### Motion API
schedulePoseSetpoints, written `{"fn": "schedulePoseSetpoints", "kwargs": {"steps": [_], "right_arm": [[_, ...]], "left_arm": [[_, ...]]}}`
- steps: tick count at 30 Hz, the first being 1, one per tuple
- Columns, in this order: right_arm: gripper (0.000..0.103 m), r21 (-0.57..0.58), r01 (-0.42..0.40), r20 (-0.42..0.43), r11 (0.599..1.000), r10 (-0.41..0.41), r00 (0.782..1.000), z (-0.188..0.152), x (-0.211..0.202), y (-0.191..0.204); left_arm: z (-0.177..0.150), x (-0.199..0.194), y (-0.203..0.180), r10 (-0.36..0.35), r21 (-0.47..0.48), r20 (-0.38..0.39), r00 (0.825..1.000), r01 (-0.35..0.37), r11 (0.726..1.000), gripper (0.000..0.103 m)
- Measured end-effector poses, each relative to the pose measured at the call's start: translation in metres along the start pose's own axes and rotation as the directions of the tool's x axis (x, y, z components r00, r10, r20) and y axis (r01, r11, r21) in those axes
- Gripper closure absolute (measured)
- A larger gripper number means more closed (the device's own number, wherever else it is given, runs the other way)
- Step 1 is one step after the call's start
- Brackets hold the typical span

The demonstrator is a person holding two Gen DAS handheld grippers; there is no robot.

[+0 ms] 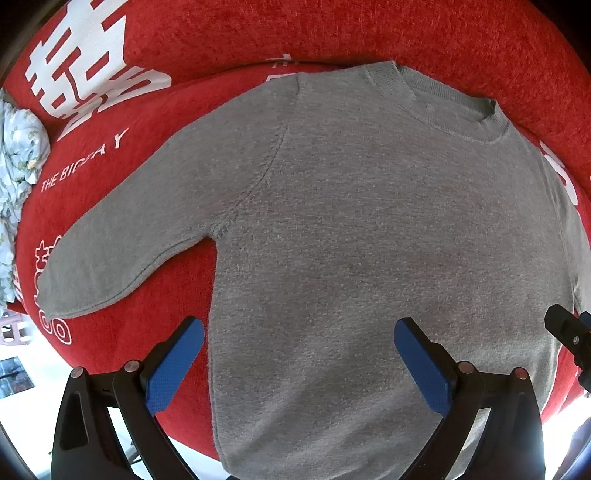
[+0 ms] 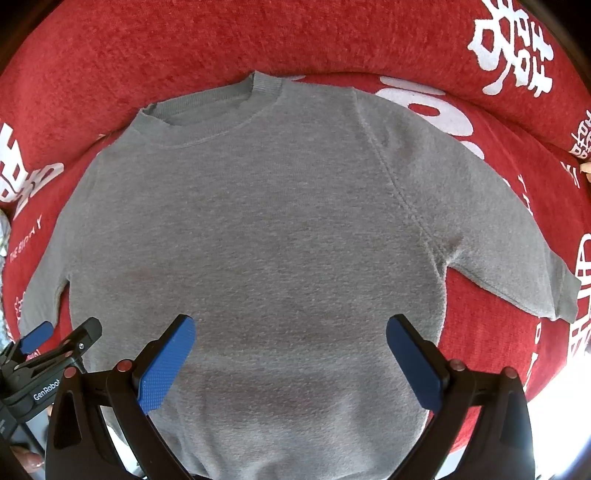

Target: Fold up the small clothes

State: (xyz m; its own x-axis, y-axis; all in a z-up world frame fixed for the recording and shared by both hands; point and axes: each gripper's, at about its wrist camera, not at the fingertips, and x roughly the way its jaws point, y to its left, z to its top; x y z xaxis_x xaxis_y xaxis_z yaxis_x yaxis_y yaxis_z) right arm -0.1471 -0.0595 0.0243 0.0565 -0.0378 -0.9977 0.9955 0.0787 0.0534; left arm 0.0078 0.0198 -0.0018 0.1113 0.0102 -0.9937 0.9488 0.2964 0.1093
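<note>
In the left wrist view, the sweater (image 1: 369, 229) lay flat, front up, on a red sofa (image 1: 332, 33), its long axis running straight away from the camera, hem nearest and collar (image 1: 447, 107) farthest. The left hand-held gripper (image 1: 299, 365) hung above the hem with its jaws spread wide and nothing between them, sitting toward the sweater's left edge. The left sleeve (image 1: 122, 251) slanted out from the sweater's body to the left, cuff nearest a floral cloth (image 1: 18, 166) at the sofa's edge. In the right wrist view, the right hand-held gripper (image 2: 291, 362) was likewise spread wide and empty, poised over the hem nearer the sweater's right edge, with the collar (image 2: 210, 107) ahead and left of it. The right sleeve (image 2: 517, 251) angled out to the right of the sweater's body, and the left hand-held gripper (image 2: 62, 339) showed low at the left. Each sleeve probably belonged to the gripper on its own side, the right sleeve lying nearer the right one.
</note>
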Motion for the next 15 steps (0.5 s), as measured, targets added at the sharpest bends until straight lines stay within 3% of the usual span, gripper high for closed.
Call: {"fn": "schedulePoseSetpoints", "kwargs": {"steps": [15], "right_arm": [[0.000, -0.002, 0.004, 0.002, 1.000, -0.004, 1.000, -0.0025, -0.0018, 0.0061]], "left_arm": [[0.0028, 0.0010, 0.0057, -0.026, -0.006, 0.004, 1.000, 0.026, 1.000, 0.000]]}}
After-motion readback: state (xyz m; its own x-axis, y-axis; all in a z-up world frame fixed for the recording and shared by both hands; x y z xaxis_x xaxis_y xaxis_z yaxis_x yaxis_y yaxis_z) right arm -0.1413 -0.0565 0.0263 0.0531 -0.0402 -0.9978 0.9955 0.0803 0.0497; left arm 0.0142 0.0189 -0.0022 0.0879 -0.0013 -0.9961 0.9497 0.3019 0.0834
